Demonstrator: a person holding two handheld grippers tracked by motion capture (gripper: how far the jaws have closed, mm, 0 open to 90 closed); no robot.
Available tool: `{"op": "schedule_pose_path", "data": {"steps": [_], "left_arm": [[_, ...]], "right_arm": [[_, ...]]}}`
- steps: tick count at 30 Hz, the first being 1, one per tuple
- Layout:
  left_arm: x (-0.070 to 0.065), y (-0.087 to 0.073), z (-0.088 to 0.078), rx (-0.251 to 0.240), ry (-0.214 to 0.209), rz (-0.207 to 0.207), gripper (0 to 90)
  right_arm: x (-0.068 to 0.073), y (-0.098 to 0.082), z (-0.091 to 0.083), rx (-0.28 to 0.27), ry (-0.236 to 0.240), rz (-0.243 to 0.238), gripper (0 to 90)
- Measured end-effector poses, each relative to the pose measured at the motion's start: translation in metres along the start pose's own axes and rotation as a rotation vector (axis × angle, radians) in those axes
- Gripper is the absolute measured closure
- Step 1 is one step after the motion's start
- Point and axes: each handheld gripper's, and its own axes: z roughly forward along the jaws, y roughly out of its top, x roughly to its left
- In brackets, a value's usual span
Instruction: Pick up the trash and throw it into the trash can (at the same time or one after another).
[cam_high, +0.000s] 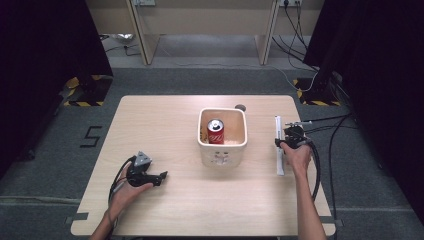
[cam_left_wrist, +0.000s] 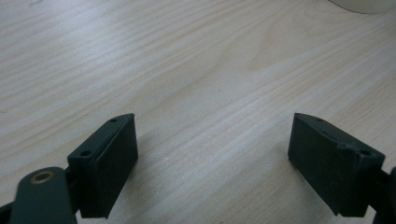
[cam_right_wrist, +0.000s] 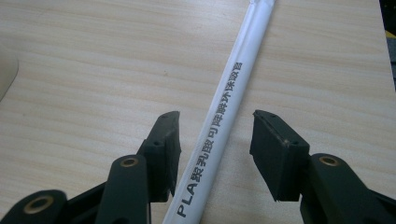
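Observation:
A long white paper-wrapped straw (cam_high: 278, 150) lies on the wooden table (cam_high: 175, 120) near its right edge, running from near to far. My right gripper (cam_high: 283, 142) is down over its middle. In the right gripper view the straw (cam_right_wrist: 243, 60), printed with black characters and "PLA", passes between the open jaws of my right gripper (cam_right_wrist: 215, 115); it lies closer to the left pad and neither pad presses on it. My left gripper (cam_high: 162, 176) rests low at the table's front left. Its jaws stand wide apart over bare wood in the left gripper view (cam_left_wrist: 212, 121).
A white square bin (cam_high: 222, 152) stands mid-table with a red drink can (cam_high: 215, 131) upright inside. A small dark round mark (cam_high: 240, 107) sits behind the bin. Cables trail off the table's right side.

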Motion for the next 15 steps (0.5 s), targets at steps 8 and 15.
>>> {"op": "schedule_pose_path", "data": {"steps": [8, 15], "left_arm": [[0.0, 0.0, 0.0, 0.0, 0.0, 0.001, 15.2], [0.0, 0.0, 0.0, 0.001, 0.0, 0.0, 15.2]], "right_arm": [[0.0, 0.001, 0.005, 0.007, -0.002, 0.006, 54.6], [0.003, 0.001, 0.011, 0.021, -0.006, -0.004, 56.7]]}}
